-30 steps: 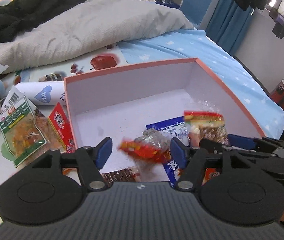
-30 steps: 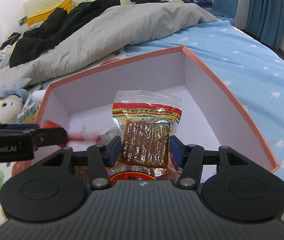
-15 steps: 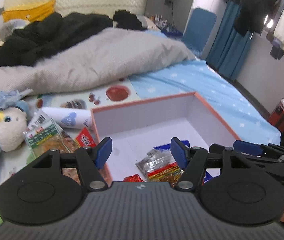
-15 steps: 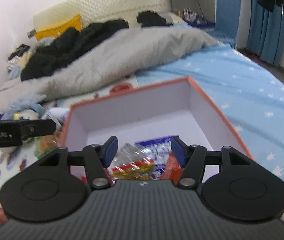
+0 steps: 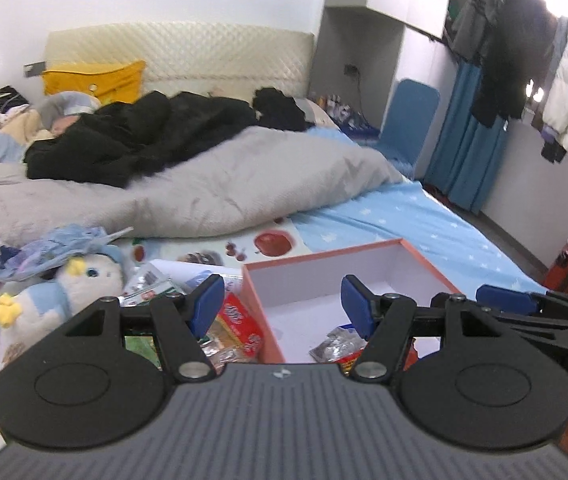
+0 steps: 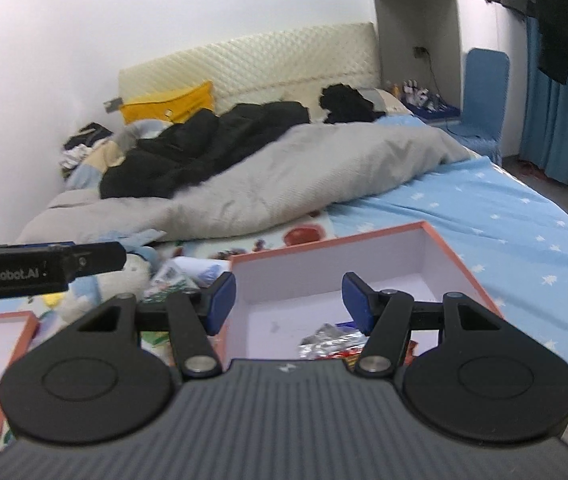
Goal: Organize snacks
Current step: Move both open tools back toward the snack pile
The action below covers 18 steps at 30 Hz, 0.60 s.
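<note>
Both tongs stand partly open with nothing between the blue pads: the left gripper (image 5: 282, 302) and the right gripper (image 6: 289, 300) hold no item. The orange-rimmed box (image 5: 424, 263) lies on the bed below and ahead of both, with snack packets (image 6: 330, 340) resting on its floor just under the right-hand pad. More snack packets (image 5: 236, 330) lie outside the box, beneath the left gripper's left pad, beside a plush toy (image 5: 64, 292).
</note>
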Available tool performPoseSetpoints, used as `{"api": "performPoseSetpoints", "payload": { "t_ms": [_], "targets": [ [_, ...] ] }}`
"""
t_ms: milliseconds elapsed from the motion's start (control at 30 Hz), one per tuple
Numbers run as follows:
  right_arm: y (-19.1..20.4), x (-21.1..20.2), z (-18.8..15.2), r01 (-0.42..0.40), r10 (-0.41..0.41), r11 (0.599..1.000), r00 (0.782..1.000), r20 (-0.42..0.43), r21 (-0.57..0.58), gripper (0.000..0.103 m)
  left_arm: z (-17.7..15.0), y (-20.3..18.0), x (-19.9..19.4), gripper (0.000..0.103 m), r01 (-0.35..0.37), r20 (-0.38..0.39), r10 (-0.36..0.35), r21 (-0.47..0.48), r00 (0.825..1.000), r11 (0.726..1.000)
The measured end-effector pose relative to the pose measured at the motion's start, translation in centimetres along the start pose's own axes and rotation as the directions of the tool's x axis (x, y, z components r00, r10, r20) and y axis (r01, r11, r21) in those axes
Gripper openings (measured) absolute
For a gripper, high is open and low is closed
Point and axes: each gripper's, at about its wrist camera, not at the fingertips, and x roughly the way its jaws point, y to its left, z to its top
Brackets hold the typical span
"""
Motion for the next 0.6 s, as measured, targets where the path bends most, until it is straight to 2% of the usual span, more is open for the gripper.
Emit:
{"api": "performPoseSetpoints", "payload": {
  "t_ms": [167,333,600],
  "targets": [
    [2.3,-0.7,-1.3,-0.033,0.033,0.999,0.999,-0.012,-0.034,0.061,-1.8,2.4,-2.9,0.070,-0.035,0.022,0.037,-0.061,0.999,0.998],
    [4.6,-1.0,-3.1,-0.073,0.070,0.994,0.997,-0.038,-0.080,0.061,-4.2,5.0,-5.0,0.070,-0.074,0.011,0.076,-0.131,0.997,0.989],
    [7.9,-1.5,-6.4,-0.121,0.112,0.977,0.992,-0.062,-0.176,0.061,-8.3,7.7,-6.0,0.070,-0.101,-0.028,0.097,-0.218,0.995,0.971]
  ]
}}
